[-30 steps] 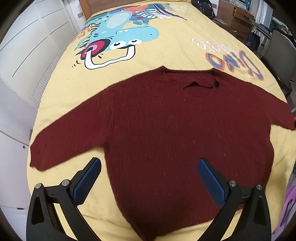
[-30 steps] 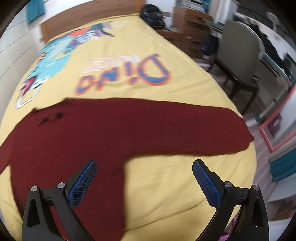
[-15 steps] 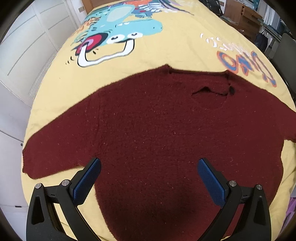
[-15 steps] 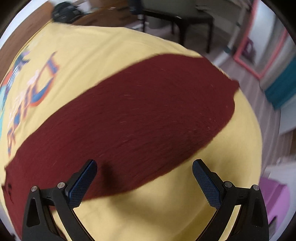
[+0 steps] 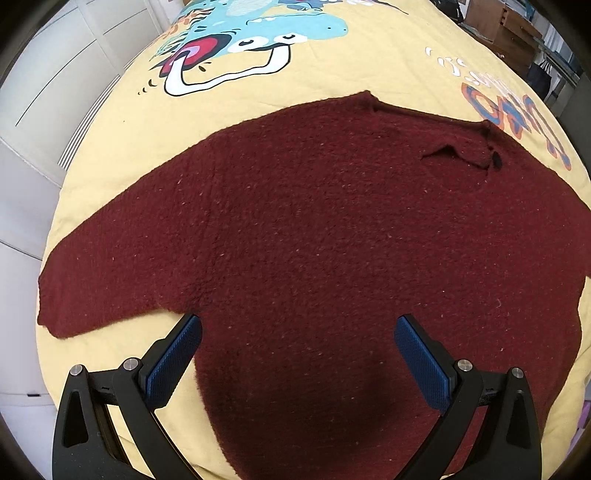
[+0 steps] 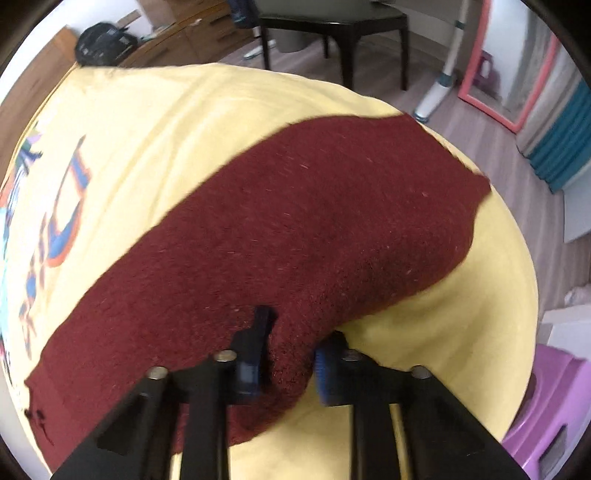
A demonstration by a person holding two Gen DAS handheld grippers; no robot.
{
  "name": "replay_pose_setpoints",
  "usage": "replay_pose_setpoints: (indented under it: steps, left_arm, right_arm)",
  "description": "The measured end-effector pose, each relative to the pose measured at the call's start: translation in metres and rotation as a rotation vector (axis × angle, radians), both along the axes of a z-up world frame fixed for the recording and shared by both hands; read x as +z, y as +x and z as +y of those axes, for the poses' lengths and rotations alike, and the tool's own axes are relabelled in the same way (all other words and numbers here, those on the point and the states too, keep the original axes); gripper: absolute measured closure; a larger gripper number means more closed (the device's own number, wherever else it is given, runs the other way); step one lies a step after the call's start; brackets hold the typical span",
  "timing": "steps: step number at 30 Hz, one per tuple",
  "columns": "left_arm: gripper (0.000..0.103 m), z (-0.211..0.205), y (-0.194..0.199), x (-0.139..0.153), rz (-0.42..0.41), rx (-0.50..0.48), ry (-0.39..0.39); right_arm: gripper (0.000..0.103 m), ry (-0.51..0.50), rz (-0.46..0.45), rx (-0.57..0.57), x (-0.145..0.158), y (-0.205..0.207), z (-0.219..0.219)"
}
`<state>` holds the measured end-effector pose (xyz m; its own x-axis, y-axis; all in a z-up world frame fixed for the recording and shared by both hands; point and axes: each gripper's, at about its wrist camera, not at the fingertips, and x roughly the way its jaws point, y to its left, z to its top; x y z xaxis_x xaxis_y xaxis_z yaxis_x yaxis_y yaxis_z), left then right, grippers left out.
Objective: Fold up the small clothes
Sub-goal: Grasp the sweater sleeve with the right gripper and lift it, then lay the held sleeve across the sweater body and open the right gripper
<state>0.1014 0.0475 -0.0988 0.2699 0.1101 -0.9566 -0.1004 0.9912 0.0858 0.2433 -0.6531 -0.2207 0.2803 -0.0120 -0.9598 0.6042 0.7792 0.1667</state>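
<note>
One chair (image 6: 332,22) (beyond sweater (image 6: 295,221))

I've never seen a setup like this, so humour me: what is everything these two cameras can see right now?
sweater: one, dark red, spread flat on the bed, one sleeve pinched.
bedspread: one, yellow with a cartoon dinosaur print, under the sweater.
chair: one, dark-framed, on the floor beyond the bed.
dresser: one, brown wood, beside the bed.
bag: one, black, on the dresser.
stool: one, purple, on the floor by the bed corner.
left gripper: one, black with blue pads, open above the sweater body.
right gripper: one, same colours, shut on the sleeve's lower edge.
</note>
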Motion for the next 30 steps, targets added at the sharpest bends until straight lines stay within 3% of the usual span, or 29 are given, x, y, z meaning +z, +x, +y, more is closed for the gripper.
replay_pose_setpoints:
  steps: [8, 11, 19, 24, 30]
  left_arm:
    - [0.001, 0.006, -0.007, 0.01, -0.034, -0.002, -0.029]
    - [0.001, 0.012, -0.006, 0.016, -0.041, 0.008, -0.076]
    - [0.001, 0.021, -0.005, 0.028, -0.101, 0.013, -0.104]
    - [0.001, 0.029, -0.001, 0.027, -0.101, 0.014, -0.134]
    - [0.001, 0.041, 0.0, 0.024, -0.107, 0.012, -0.141]
  right_arm:
    - [0.09, -0.067, -0.165, 0.188, 0.073, 0.001, 0.056]
    - [0.09, -0.074, -0.245, 0.282, 0.107, 0.003, 0.098]
    - [0.09, -0.031, -0.391, 0.525, 0.165, 0.009, 0.231]
    - [0.09, 0.004, -0.402, 0.693, 0.177, 0.023, 0.326]
    - [0.09, 0.041, -0.334, 0.839, 0.144, 0.029, 0.41]
